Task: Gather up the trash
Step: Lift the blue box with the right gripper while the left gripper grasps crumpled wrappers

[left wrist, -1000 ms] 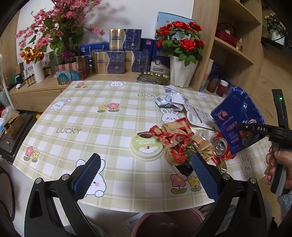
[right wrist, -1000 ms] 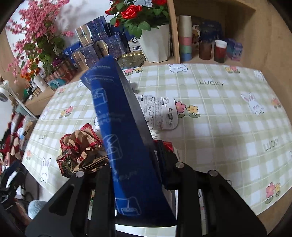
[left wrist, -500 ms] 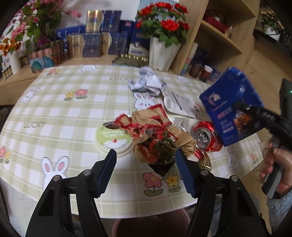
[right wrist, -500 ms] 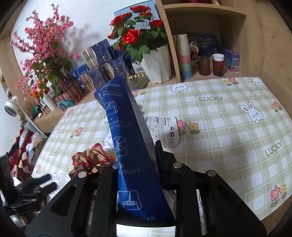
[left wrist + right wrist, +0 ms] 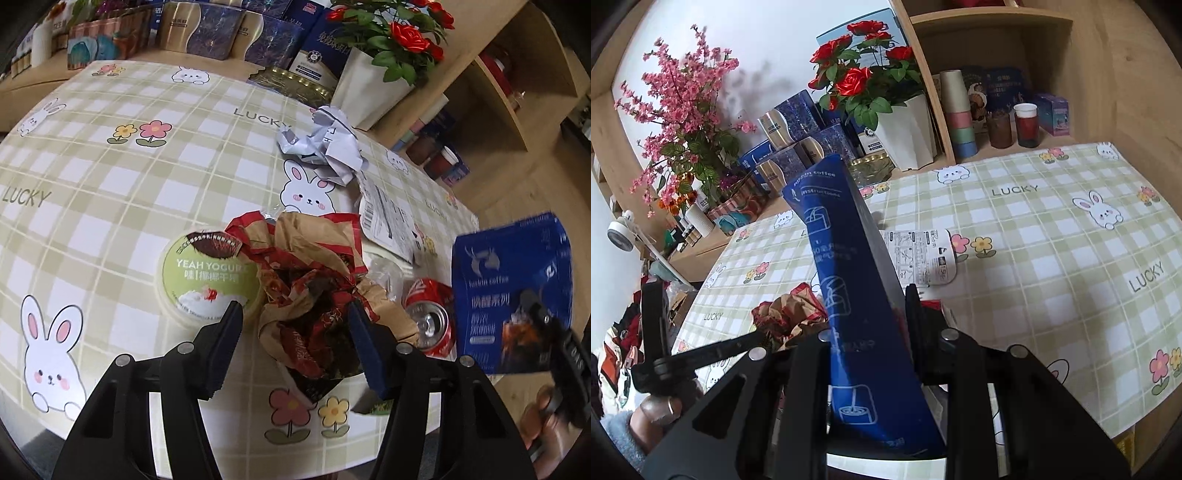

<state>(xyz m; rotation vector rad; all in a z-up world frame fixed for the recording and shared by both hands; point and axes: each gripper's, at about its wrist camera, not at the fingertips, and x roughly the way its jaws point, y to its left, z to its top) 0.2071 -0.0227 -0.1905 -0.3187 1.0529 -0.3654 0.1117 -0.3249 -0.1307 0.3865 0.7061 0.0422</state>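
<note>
The left gripper (image 5: 293, 325) was seen lowered over the near edge of the table (image 5: 110, 206), its jaws partly apart and just then closing in. Between its blue pads (image 5: 364, 343) lay a crumpled brown and red paper wrapper (image 5: 314, 280); the right pad lay against the wrapper's side, while the left pad was seen just clear of it, so no firm grip on it could be told.

A green-lidded yogurt tub (image 5: 208, 275) was found touching the wrapper's left side, near the same front edge. A crushed red can (image 5: 430, 314) lay on its side just beside the wrapper on the right, close to the table's right edge. Further back, a printed white leaflet (image 5: 388, 221) was spread flat, and a ball of crumpled white paper (image 5: 325, 142) was set towards the far edge, near a white pot of red roses (image 5: 373, 77).

The right gripper (image 5: 868, 321) was held above the table's near right corner, its jaws clamped together on a blue coffee box (image 5: 849, 288), which was lifted clear of the cloth and tilted away from the camera. The same box (image 5: 511, 295) appeared in the left wrist view, off the right edge, with the fingers of a hand (image 5: 546, 417) below it.
</note>
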